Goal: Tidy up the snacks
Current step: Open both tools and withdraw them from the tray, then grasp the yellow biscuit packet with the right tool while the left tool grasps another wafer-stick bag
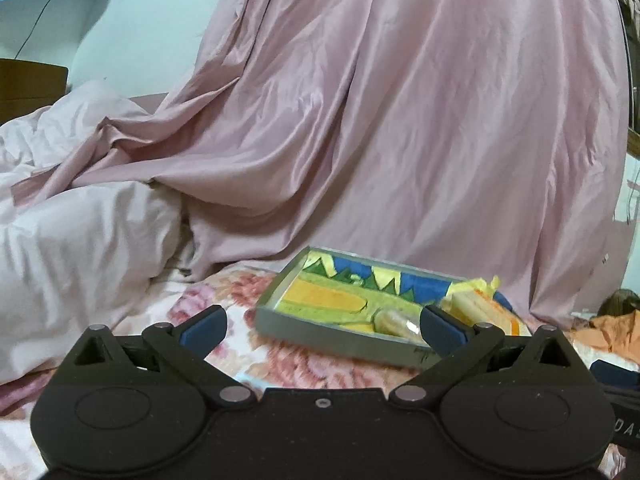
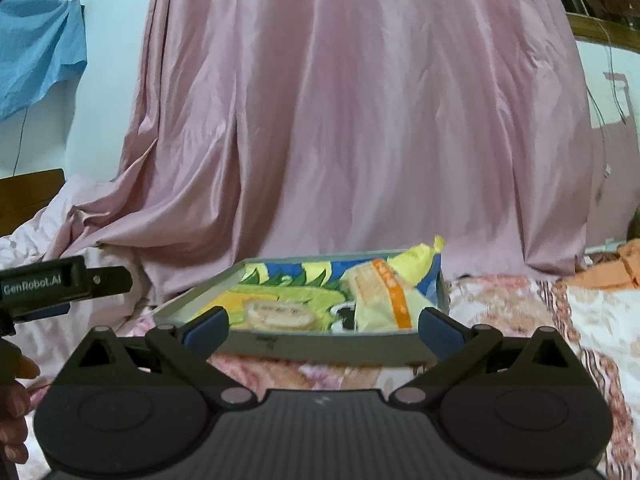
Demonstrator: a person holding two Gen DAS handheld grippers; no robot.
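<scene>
**Two snacks in the tray, both tongs released**

Two pairs of tongs hang above a bed covered in a pink floral blanket (image 1: 304, 360), and both stand spread wide with nothing between their blue-padded tips: the left tongs (image 1: 322, 326) and the right tongs (image 2: 323, 326).

Just ahead of them lies a shallow grey rectangular tray (image 2: 320, 347) with a bright yellow, green and blue picture on its floor. Inside it, toward the near wall, rests a small oval snack in clear wrapping (image 2: 279, 315). A larger packet, pale yellow with an orange stripe (image 2: 390, 296), leans in the tray's right part, its crimped top poking above the far rim.

Behind the tray hangs a glossy pink satin cloth (image 2: 352, 120). A crumpled pale pink quilt (image 1: 80, 240) lies to the left.
</scene>
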